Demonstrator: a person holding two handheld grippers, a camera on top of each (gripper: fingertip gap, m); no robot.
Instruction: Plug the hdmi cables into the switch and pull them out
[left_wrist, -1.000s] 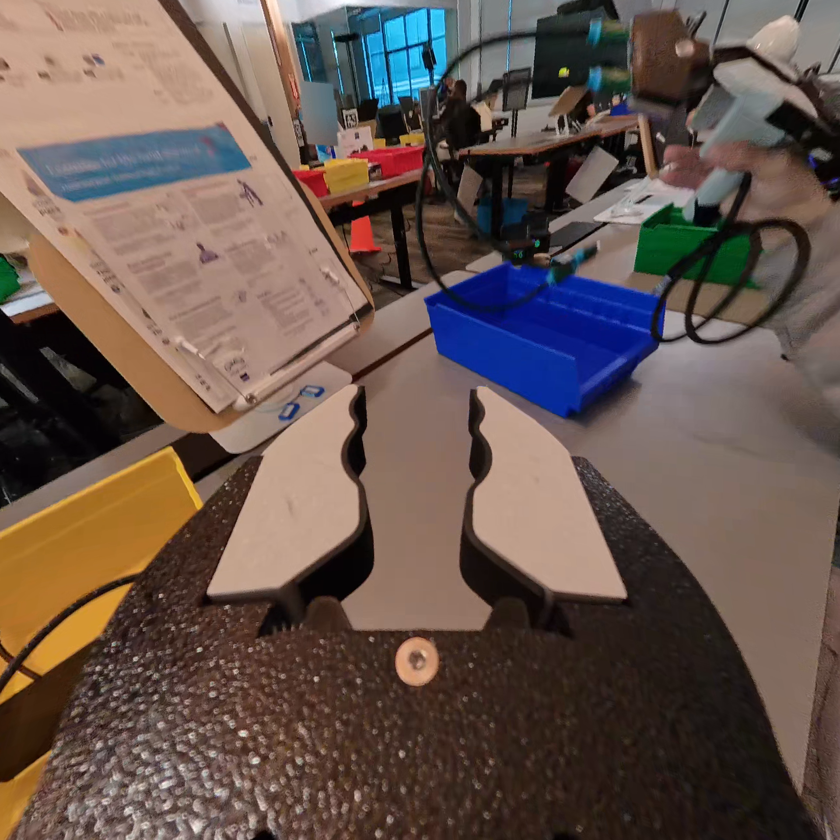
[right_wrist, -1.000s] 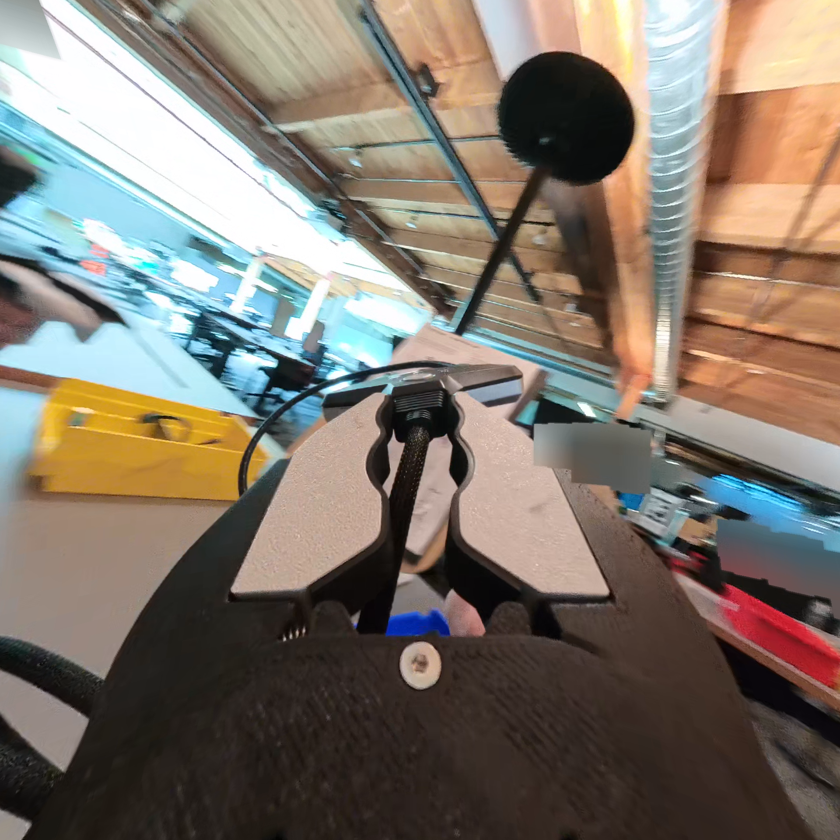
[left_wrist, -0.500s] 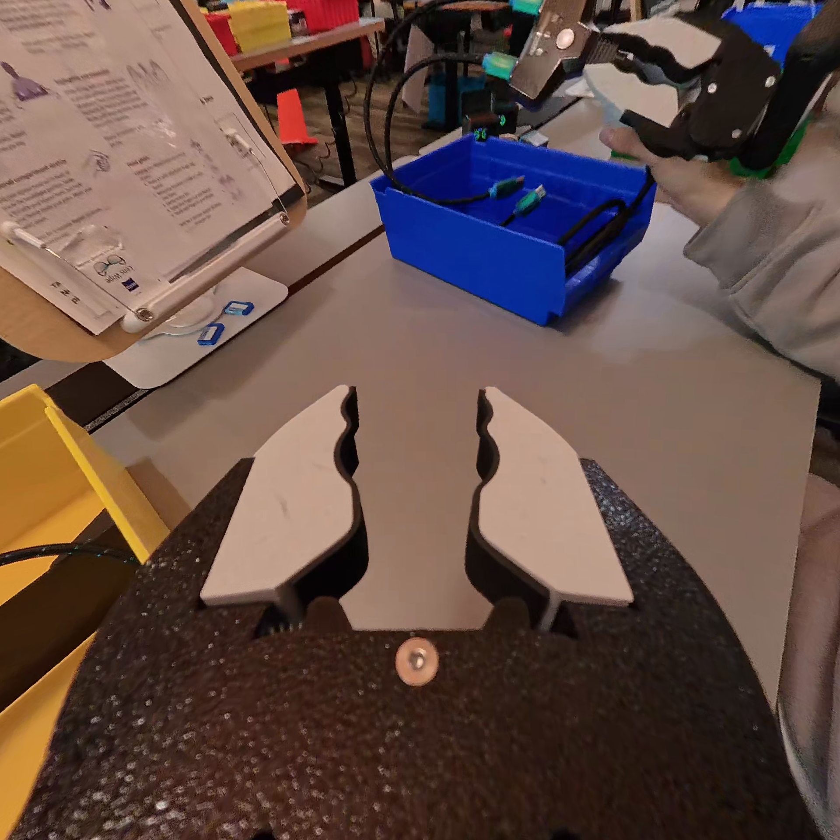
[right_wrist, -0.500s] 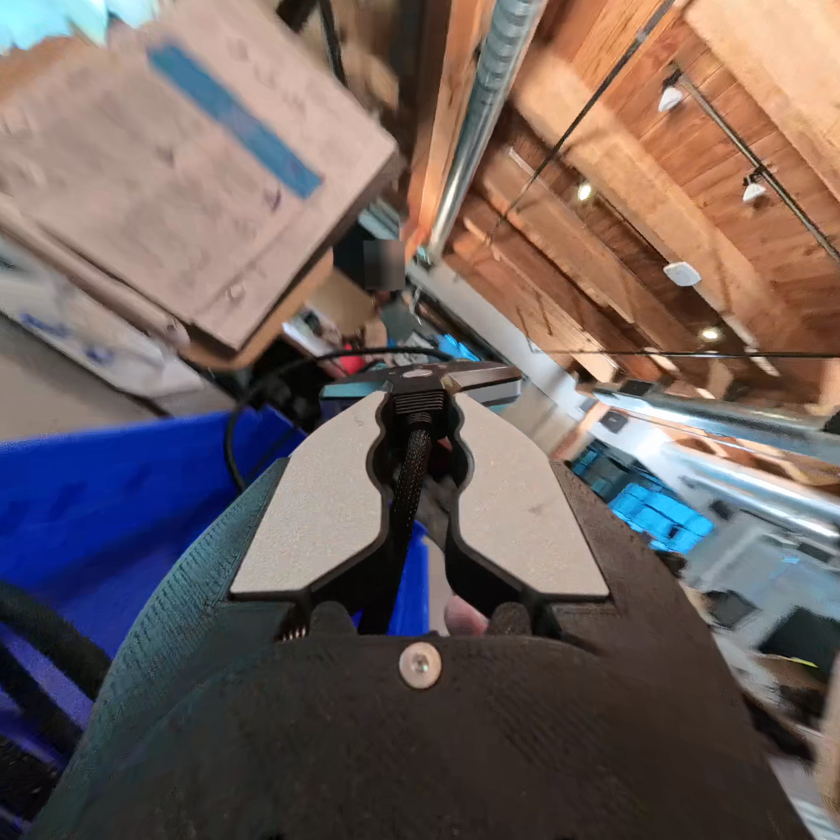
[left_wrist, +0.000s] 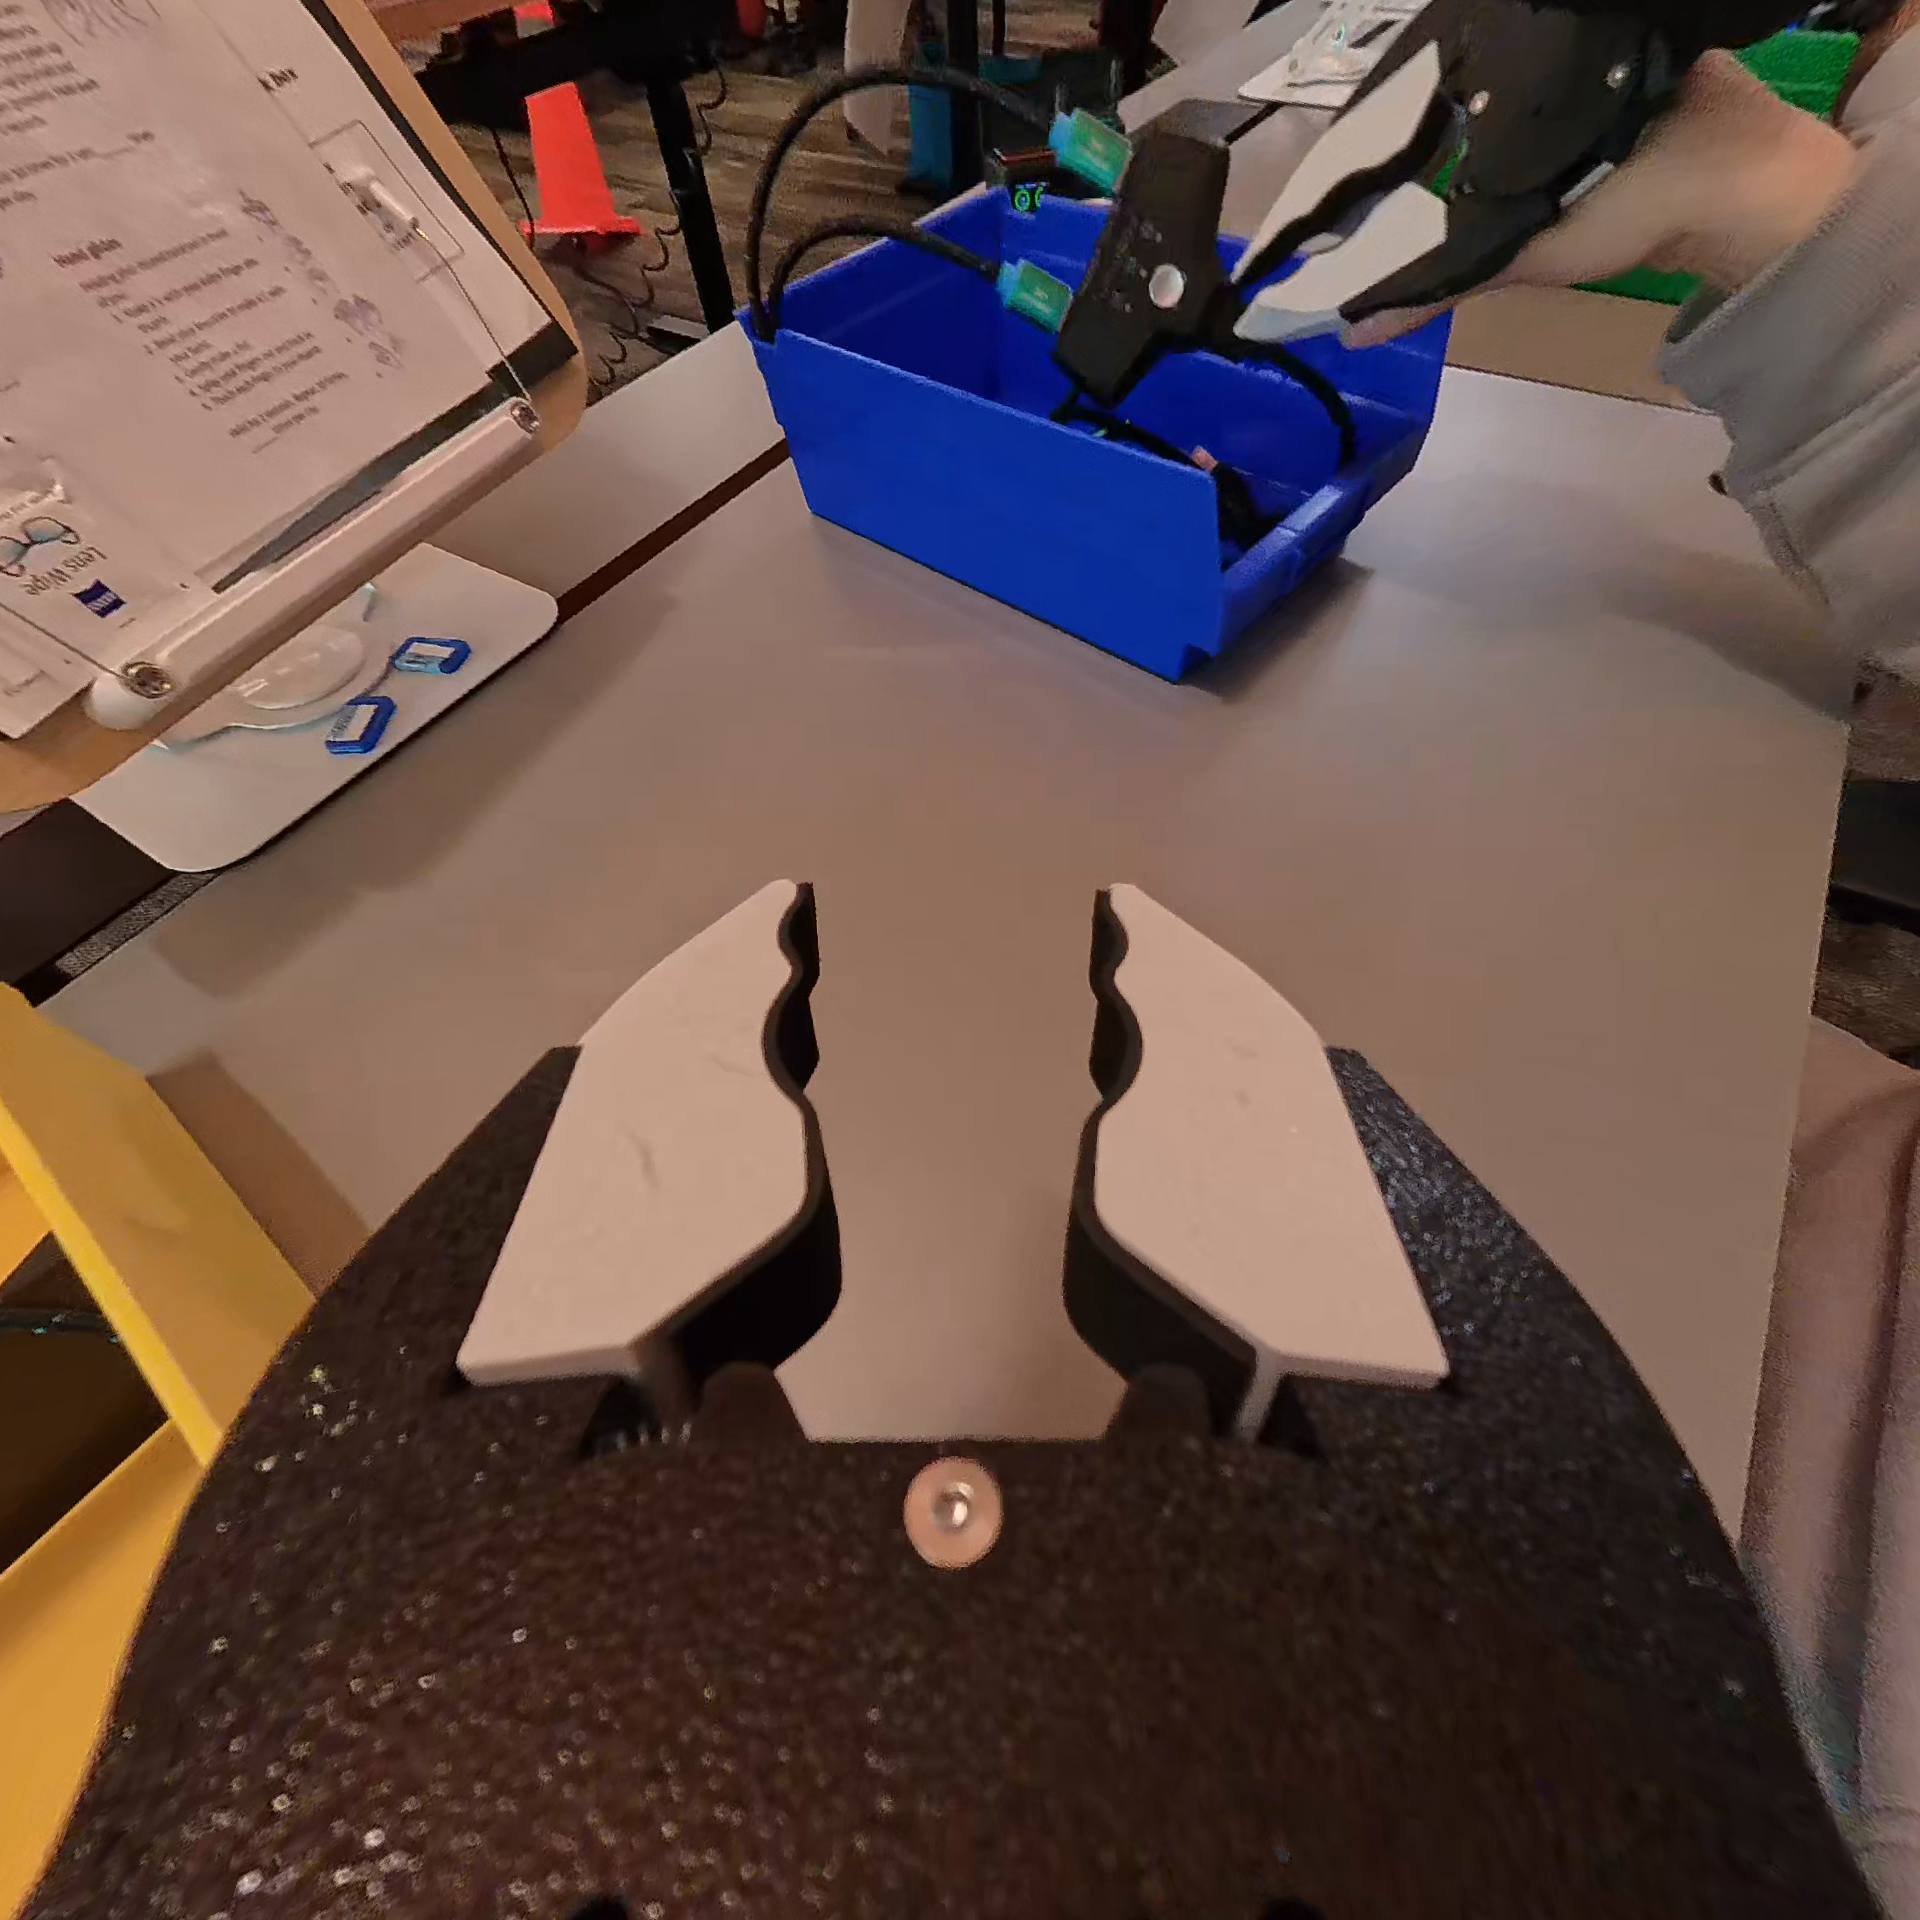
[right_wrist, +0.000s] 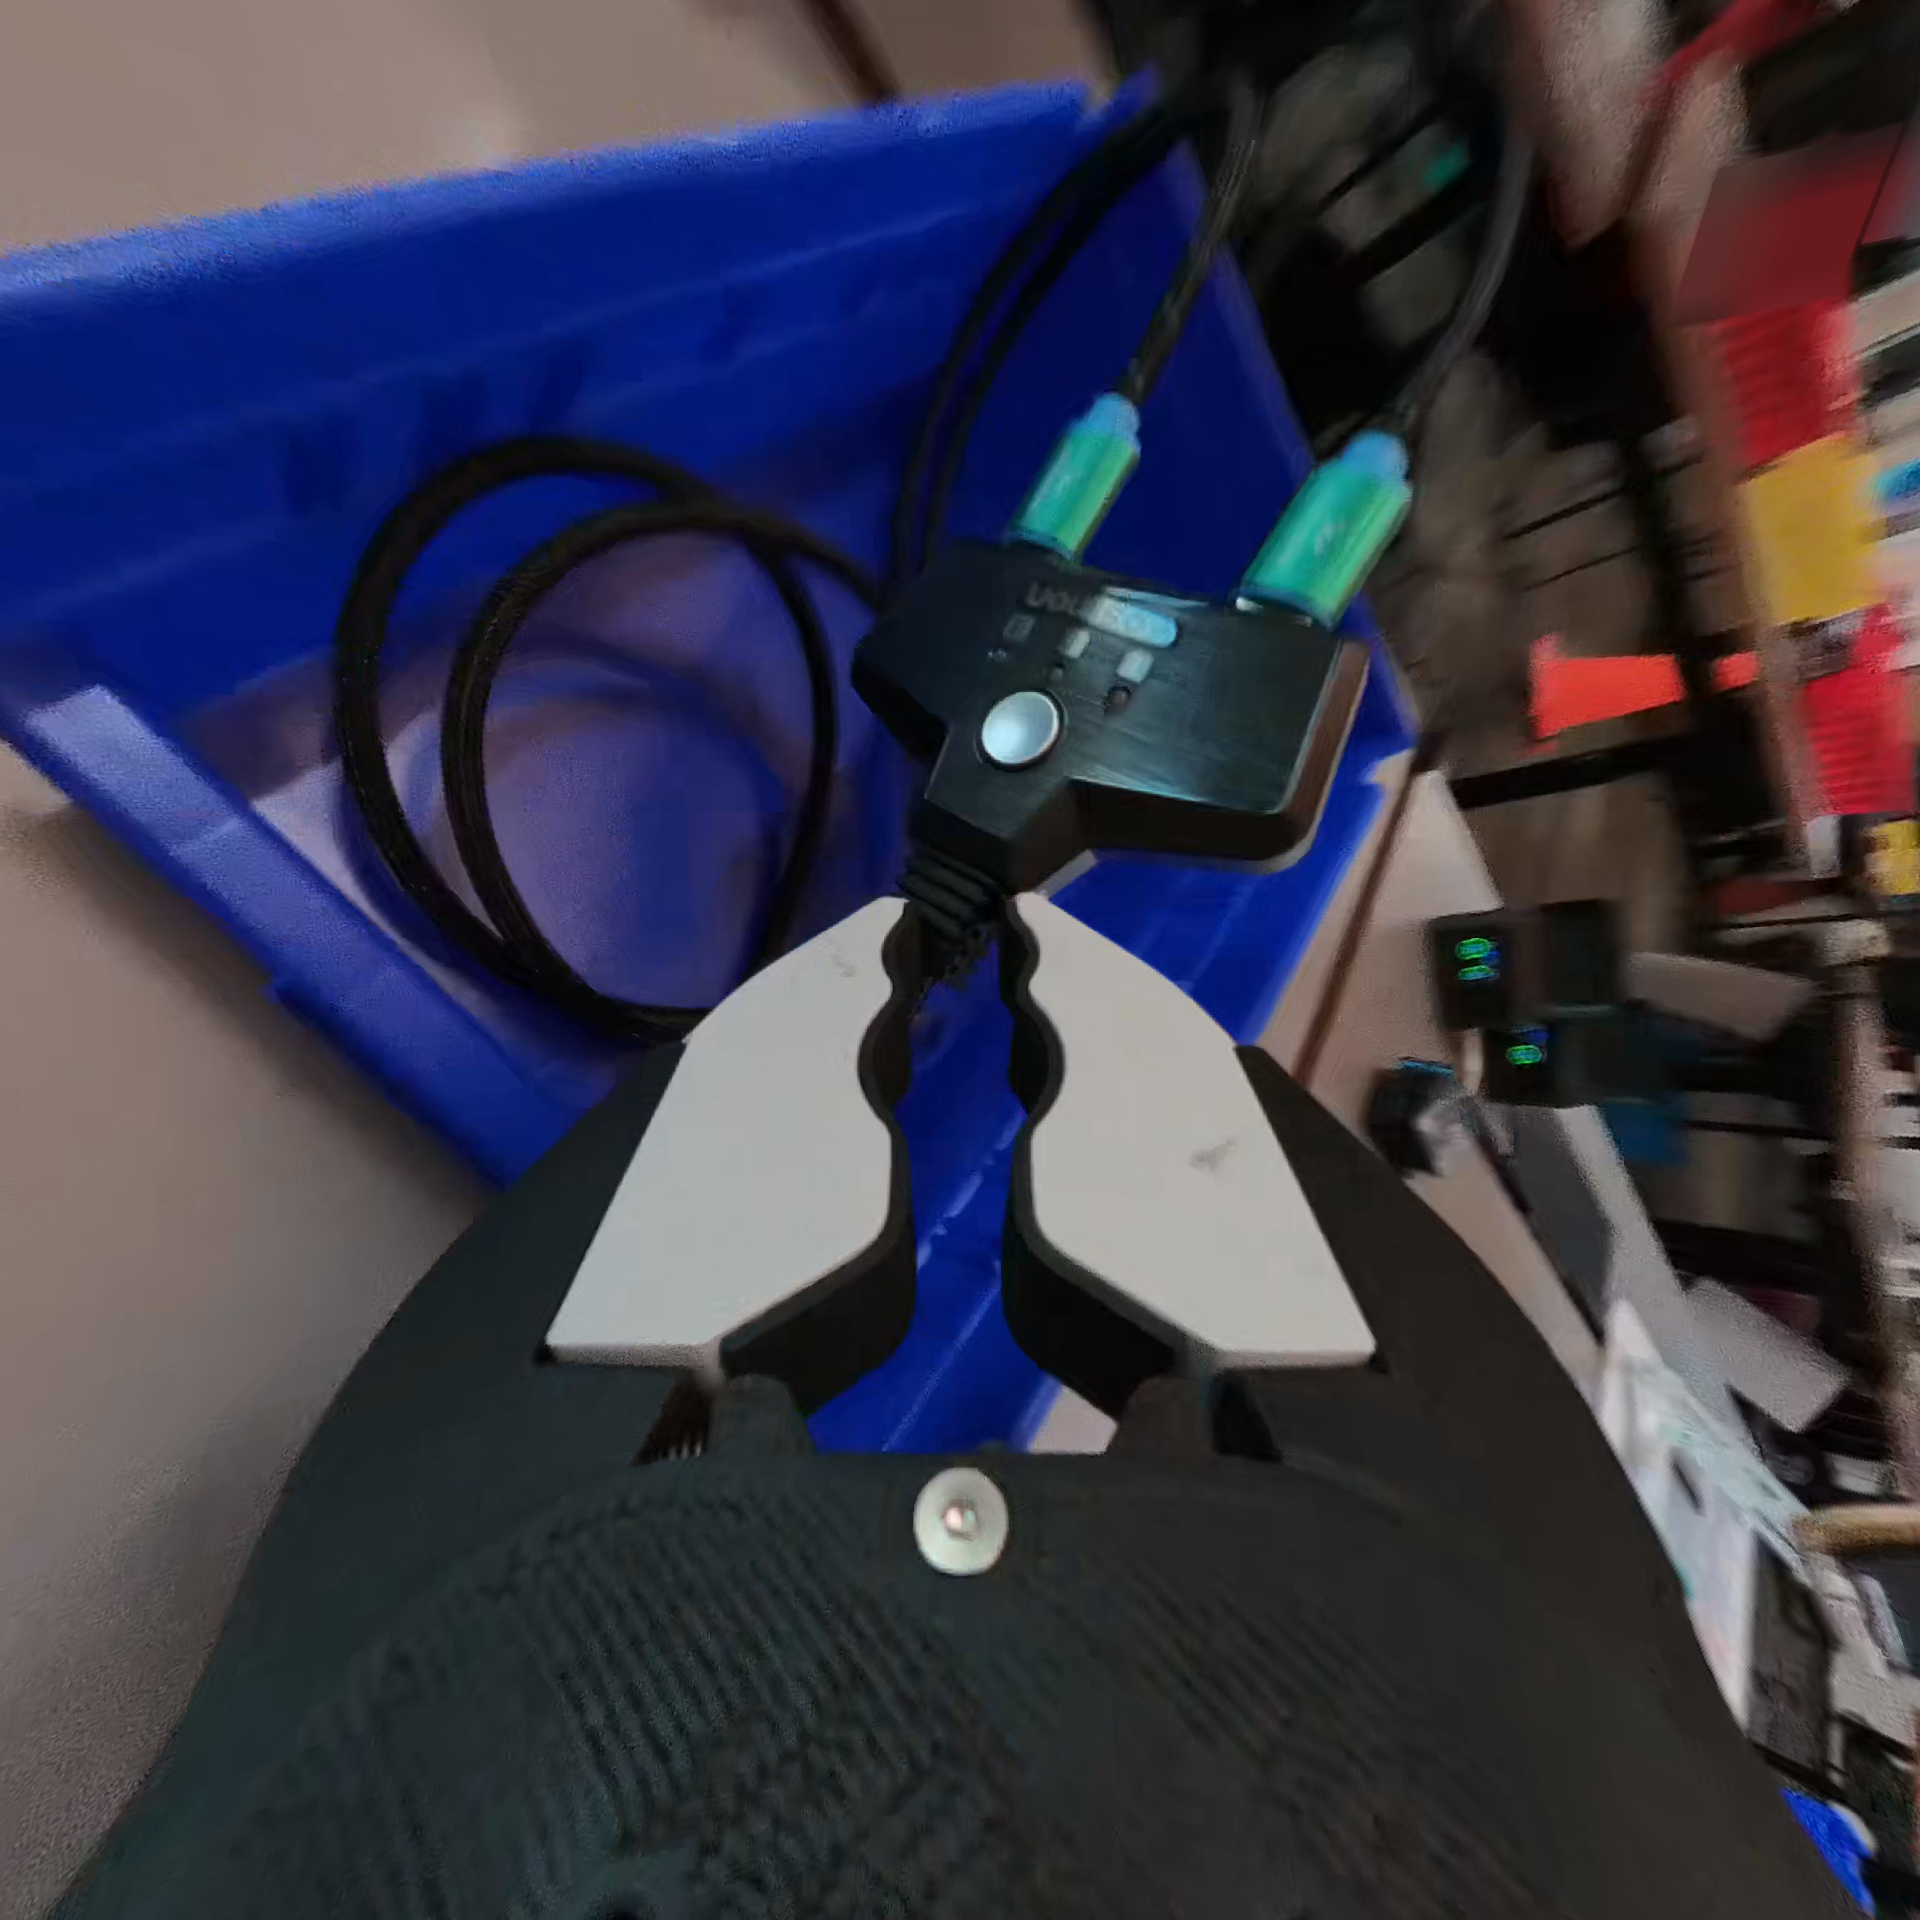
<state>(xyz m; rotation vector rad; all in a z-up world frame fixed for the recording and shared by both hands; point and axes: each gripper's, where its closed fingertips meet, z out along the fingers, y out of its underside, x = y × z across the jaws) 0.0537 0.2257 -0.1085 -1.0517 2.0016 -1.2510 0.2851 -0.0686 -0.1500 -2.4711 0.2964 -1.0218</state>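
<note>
My right gripper (right_wrist: 951, 920) is shut on the black cable tail of the HDMI switch (right_wrist: 1112, 717), a black T-shaped box with a round button. Two green-ended HDMI cables (right_wrist: 1075, 468) (right_wrist: 1325, 525) are plugged into its far side. The switch hangs over the blue bin (right_wrist: 520, 364), where black cable loops (right_wrist: 582, 727) lie. In the left wrist view the right gripper (left_wrist: 1299, 286) holds the switch (left_wrist: 1143, 260) above the bin (left_wrist: 997, 488). My left gripper (left_wrist: 951, 904) is open and empty over the grey table (left_wrist: 935, 727), well short of the bin.
A document stand with printed sheets (left_wrist: 208, 312) on a white base (left_wrist: 312, 707) is at the left. A yellow bin (left_wrist: 94, 1299) sits at the near left edge. A person's sleeve (left_wrist: 1818, 364) reaches in from the right. An orange cone (left_wrist: 566, 156) stands on the floor beyond.
My right gripper has swung down from pointing at the ceiling, bringing the switch and its cables over the blue bin. My left gripper has tilted down toward the table and stays open.
</note>
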